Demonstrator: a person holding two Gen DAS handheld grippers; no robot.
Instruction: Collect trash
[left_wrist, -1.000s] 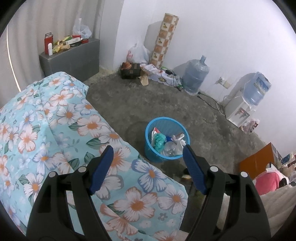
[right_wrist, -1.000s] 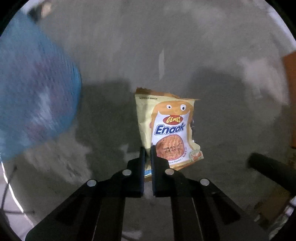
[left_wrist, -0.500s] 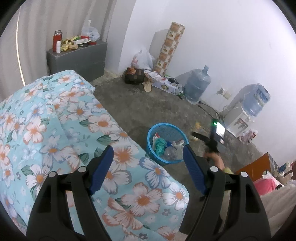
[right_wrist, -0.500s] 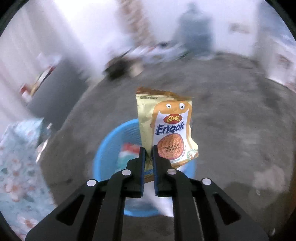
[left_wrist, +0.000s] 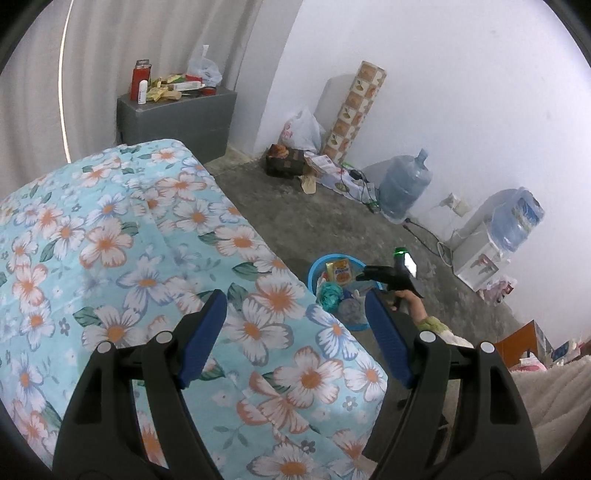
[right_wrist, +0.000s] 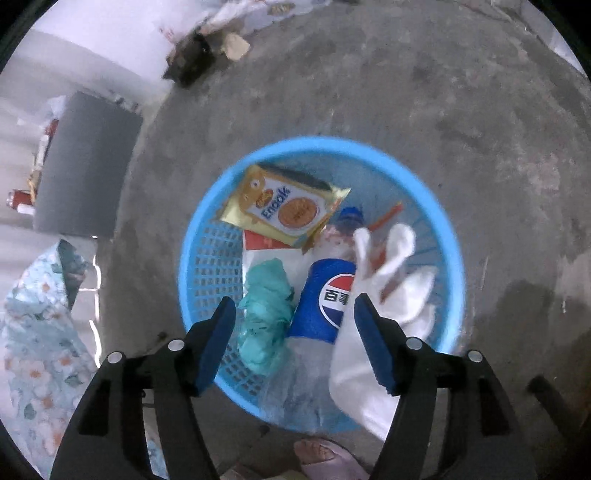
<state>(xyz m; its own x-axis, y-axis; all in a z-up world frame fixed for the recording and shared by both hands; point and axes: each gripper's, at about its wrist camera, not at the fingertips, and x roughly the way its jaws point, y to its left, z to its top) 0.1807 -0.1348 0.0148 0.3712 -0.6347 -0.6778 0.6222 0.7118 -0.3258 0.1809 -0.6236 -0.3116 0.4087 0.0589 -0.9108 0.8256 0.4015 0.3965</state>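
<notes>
Over the blue basket (right_wrist: 448, 236) on the concrete floor (right_wrist: 480, 92), the right gripper (right_wrist: 293, 317) points steeply down, its blue-padded jaws spread wide after just opening, with nothing between them. Below it, the yellow snack packet (right_wrist: 284, 212) sits free at the far side of the basket, slanted across the other rubbish: a Pepsi bottle (right_wrist: 325, 299), a crumpled teal bag (right_wrist: 267, 306) beside it, and a white plastic bag (right_wrist: 399, 273) on the right. A red-and-white wrapper (right_wrist: 264, 242) shows just under the packet. A slippered foot (right_wrist: 325, 458) stands at the near edge of the basket.

From the left wrist view, the left gripper (left_wrist: 295, 325) hangs over a bed covered in a floral sheet (left_wrist: 147, 258), its jaws also wide apart and empty. Beyond the bed corner the same basket (left_wrist: 317, 264) appears with the packet (left_wrist: 340, 271) in its top, and the person's hand (left_wrist: 412, 302) holds the right gripper (left_wrist: 373, 271) above it. A water jug (left_wrist: 404, 188) stands against the white wall (left_wrist: 461, 92), well apart from the basket
</notes>
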